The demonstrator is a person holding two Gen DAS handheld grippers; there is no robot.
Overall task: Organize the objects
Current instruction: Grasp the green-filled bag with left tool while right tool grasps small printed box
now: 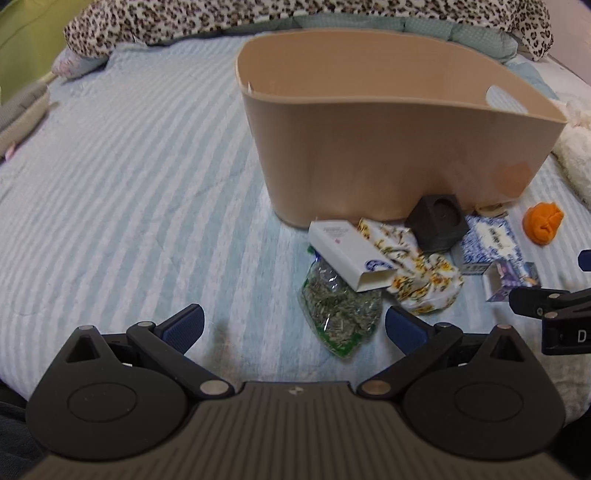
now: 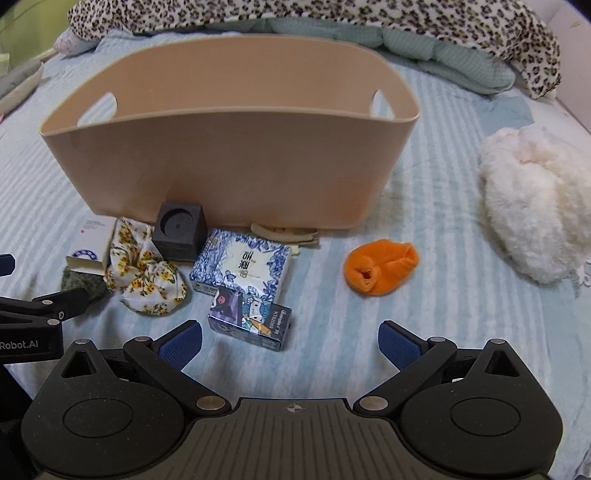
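A beige basket (image 1: 388, 155) (image 2: 221, 162) stands on the striped bed. In front of it lie a white box (image 1: 347, 254) (image 2: 90, 243), a green herb bag (image 1: 340, 314), a floral cloth (image 1: 424, 273) (image 2: 147, 277), a black cube (image 1: 437, 223) (image 2: 179, 230), a blue-white patterned box (image 1: 487, 240) (image 2: 242, 264), a small dark printed box (image 1: 511, 278) (image 2: 251, 321) and an orange cloth (image 1: 545, 223) (image 2: 380, 269). My left gripper (image 1: 293, 325) is open and empty, just short of the herb bag. My right gripper (image 2: 290, 341) is open and empty, beside the dark box.
A fluffy white plush (image 2: 535, 206) lies at the right. A leopard-print blanket (image 2: 295, 18) and a teal bolster (image 2: 424, 48) line the far edge. A beige clip (image 2: 284, 234) lies against the basket's base. Bare bedspread (image 1: 129, 184) stretches left of the basket.
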